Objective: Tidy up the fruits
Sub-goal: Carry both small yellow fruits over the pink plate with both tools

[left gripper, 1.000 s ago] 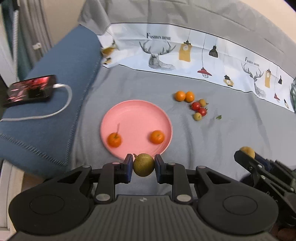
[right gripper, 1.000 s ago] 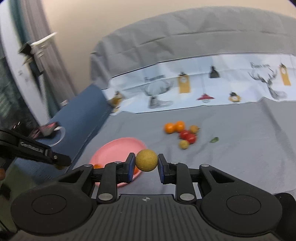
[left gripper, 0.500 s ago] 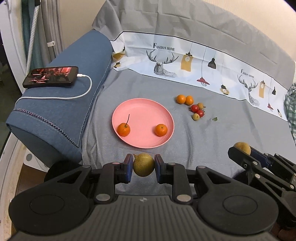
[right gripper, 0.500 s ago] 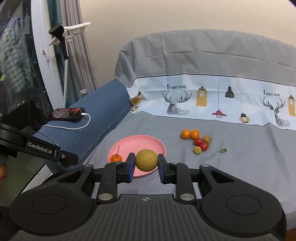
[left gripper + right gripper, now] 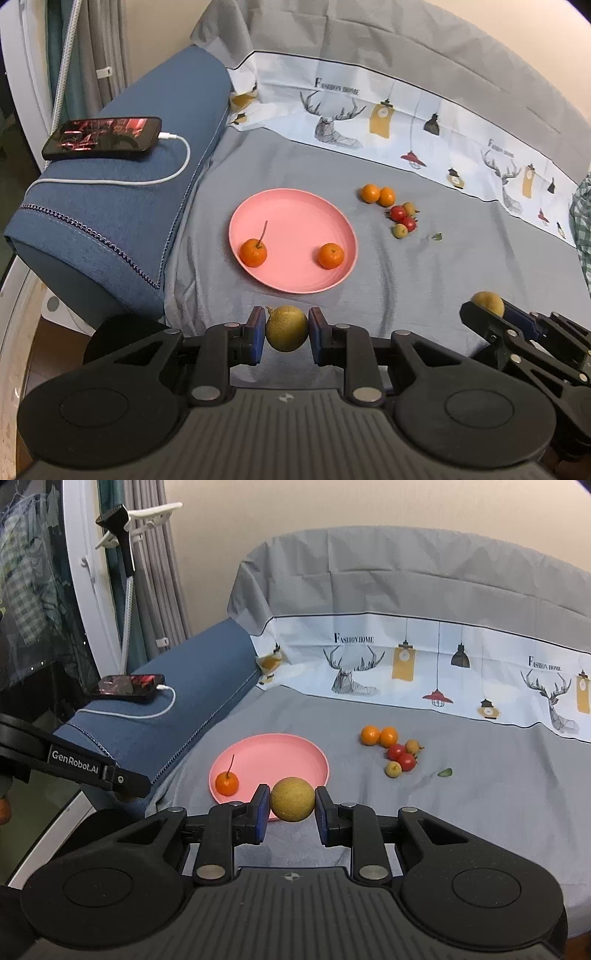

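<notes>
Left hand-held gripper [image 5: 287, 334]: clamped on a greenish-yellow round fruit [image 5: 286, 333], pads pressing at its widest girth from both sides; held above the near edge of the bed, just short of the pink plate [image 5: 295, 206].
Right hand-held gripper [image 5: 291, 803]: clamped on a tan round fruit [image 5: 292, 799], also across the middle; in the right wrist view it overlaps the plate's near rim.
Plate contents: two small oranges [image 5: 253, 252], one with a long stem, resting well apart.
Loose fruit: two more oranges [image 5: 377, 194], two red cherry-size fruits [image 5: 402, 218] and two small yellowish ones, clustered on the grey bed cover [image 5: 443, 280] to the right of the plate.
Handling, held fruits: judged light and firm, with matt, faintly rough skin that should not slip; being round, they can roll on release.
Handling, red fruits: likely thin-skinned and easily crushed; light closure advised.
Grip point: across the equator, clear of any stem.
Release advice: lower to the plate floor, away from the rim, before parting the pads.
Surface: soft bedding, so the plate may tilt under load.
</notes>
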A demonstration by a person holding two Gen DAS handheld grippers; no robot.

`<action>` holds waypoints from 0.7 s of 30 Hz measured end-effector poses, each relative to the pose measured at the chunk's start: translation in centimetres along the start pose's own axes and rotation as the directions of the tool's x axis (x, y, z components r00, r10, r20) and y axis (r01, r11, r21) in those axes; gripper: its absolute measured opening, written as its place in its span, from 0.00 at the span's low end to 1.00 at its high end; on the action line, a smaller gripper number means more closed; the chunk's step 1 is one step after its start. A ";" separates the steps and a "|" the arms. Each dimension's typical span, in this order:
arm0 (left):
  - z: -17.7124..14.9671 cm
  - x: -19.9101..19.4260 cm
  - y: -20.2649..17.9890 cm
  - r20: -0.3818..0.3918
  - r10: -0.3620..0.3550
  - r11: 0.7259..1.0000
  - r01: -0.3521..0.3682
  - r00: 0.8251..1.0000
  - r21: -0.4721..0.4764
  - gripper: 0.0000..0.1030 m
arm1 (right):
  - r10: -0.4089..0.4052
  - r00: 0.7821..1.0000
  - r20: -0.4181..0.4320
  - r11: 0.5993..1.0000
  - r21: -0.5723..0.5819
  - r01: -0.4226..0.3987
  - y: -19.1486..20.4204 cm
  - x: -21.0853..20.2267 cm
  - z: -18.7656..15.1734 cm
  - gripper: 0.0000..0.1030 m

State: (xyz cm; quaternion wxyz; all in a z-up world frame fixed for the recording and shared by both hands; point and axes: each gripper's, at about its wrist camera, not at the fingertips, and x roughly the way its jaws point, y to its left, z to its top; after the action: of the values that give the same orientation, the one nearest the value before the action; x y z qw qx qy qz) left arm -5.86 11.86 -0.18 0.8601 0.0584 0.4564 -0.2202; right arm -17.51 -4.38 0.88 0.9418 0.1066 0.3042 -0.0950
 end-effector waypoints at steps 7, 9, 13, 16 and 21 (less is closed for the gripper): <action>1.2 2.0 1.5 -0.031 0.027 0.999 -0.028 0.999 -0.029 0.27 | -0.011 0.999 -0.031 1.000 -0.016 0.011 -0.2 1.8 0.3 0.26; 1.6 2.6 1.9 -0.036 0.037 0.999 -0.038 0.999 -0.031 0.27 | -0.011 0.999 -0.047 1.000 -0.015 0.010 -0.2 2.5 0.4 0.26; 2.4 3.6 2.4 -0.049 0.047 0.998 -0.049 0.998 -0.039 0.27 | -0.010 0.998 -0.062 1.000 -0.016 0.009 -0.3 3.8 0.7 0.26; 3.0 4.4 2.5 -0.059 0.059 0.997 -0.062 0.997 -0.038 0.27 | -0.005 0.997 -0.074 1.000 -0.009 0.004 -0.5 4.9 1.0 0.26; 3.9 5.8 2.6 -0.076 0.077 0.996 -0.080 0.994 -0.028 0.27 | 0.007 0.996 -0.090 1.000 0.003 -0.007 -0.6 6.8 1.5 0.26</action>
State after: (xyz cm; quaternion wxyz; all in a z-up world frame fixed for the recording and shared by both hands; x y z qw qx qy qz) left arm 1.07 11.14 -2.93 0.8514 0.0711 0.4888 -0.1767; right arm -11.44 -6.10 -2.05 0.9274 0.1132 0.3457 -0.0872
